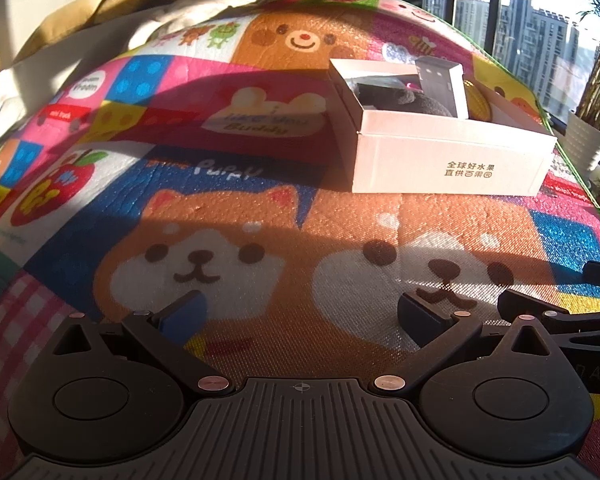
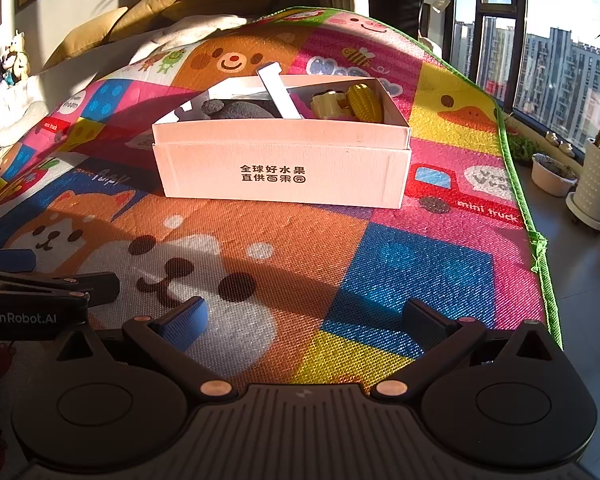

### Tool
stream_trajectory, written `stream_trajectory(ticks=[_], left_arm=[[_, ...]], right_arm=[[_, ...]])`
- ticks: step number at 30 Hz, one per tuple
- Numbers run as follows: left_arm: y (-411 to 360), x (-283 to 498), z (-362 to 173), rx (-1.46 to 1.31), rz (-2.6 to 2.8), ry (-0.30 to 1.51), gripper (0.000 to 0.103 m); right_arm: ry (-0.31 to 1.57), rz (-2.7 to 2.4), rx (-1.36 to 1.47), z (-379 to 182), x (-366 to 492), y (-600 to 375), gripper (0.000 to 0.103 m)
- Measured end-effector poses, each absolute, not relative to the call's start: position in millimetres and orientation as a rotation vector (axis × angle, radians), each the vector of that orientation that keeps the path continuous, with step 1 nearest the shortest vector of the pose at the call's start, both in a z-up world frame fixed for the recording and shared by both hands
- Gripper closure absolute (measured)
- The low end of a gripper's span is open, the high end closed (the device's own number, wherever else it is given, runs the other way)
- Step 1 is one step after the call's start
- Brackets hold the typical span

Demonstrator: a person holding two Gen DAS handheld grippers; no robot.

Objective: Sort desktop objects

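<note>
Hovering left tool (image 1: 300, 314) and right tool (image 2: 304, 322) (both spread), box (image 2: 280, 172) ahead, mat (image 2: 420, 264) bare between

Matt cardboard box (image 2: 280, 168) on rough woven-textured plastic mat (image 2: 400, 264); grippers' housing matt black plastic w/ ribbed top.

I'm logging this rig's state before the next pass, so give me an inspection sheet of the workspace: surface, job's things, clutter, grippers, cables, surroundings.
Surface: cartoon play mat with animal prints, part sun, part shadow.
Job's things: white cardboard box, open on top, holding a yellow corn toy, a pale yellow toy, a dark grey plush and a white strip that leans over the rim.
Clutter: nothing seen loose on the mat.
Grippers: left gripper open, empty; right gripper open, empty; both low over the mat, short of the box.
Cables: nothing seen.
Surroundings: window facing high-rises, white plant pots on the floor, cushions behind the mat.
</note>
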State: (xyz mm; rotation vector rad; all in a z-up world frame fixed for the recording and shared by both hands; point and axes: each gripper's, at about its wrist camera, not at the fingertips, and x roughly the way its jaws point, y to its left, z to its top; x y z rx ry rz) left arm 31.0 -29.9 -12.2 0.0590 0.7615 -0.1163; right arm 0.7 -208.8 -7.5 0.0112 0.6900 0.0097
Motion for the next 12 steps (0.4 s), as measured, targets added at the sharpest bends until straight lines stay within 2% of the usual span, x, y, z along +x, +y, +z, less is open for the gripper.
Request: stream_trajectory(ticks=[12], left_arm=[[-30.1, 29.3, -11.0, 0.071, -0.114, 0.771, 0.0]], right_arm=[[0.69, 0.009, 0.009, -7.6, 0.4, -208.2, 0.0]])
